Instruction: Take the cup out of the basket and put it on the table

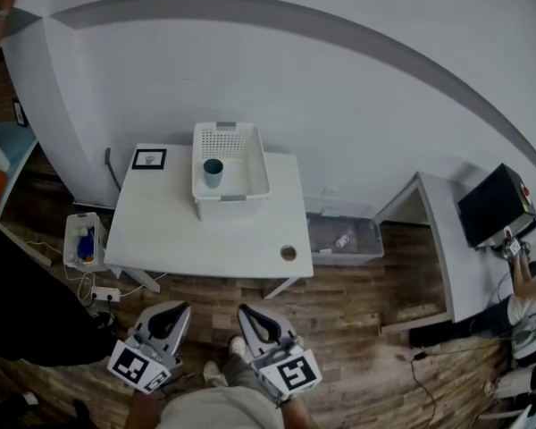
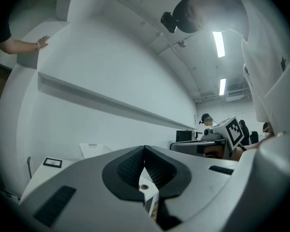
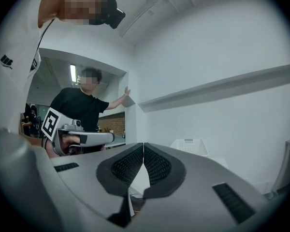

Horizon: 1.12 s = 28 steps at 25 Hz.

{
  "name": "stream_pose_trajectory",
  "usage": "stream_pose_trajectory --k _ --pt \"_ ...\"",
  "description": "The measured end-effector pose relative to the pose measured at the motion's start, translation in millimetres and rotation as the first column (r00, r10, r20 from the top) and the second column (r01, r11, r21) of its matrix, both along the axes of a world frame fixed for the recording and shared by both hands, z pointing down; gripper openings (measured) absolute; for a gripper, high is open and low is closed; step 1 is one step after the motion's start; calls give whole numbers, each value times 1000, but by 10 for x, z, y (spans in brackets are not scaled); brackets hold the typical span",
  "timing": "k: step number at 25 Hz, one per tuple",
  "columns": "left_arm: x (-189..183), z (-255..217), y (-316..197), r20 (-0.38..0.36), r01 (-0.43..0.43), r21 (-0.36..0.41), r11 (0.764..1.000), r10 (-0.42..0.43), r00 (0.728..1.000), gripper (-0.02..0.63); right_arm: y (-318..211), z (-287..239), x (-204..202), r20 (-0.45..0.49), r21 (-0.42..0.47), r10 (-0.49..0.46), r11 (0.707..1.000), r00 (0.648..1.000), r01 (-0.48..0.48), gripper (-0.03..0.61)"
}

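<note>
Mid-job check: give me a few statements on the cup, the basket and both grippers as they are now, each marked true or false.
1. The cup stands inside the basket. True.
2. The basket sits on the floor. False: it is on the white table, toward its far edge by the wall.
3. The left gripper is shut on the cup. False: its jaws are together with nothing between them, and it is short of the table's near edge.
4. The right gripper has its jaws together and holds nothing. True.
</note>
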State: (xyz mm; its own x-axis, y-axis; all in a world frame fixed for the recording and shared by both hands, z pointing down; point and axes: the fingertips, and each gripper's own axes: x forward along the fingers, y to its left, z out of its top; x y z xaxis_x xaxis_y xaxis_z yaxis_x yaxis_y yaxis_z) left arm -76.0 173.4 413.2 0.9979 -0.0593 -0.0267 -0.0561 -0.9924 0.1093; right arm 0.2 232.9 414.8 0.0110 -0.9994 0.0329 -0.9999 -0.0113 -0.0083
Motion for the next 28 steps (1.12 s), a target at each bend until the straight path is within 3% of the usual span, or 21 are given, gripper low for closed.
stream_pose_trajectory --k 16,28 --pt "737 -33 -302 32 96 14 995 -96 995 2 -389 26 751 16 12 -117 993 993 117 11" --pt "1026 -67 -368 40 144 32 989 -145 989 2 -505 17 1021 23 27 -178 984 984 177 11"
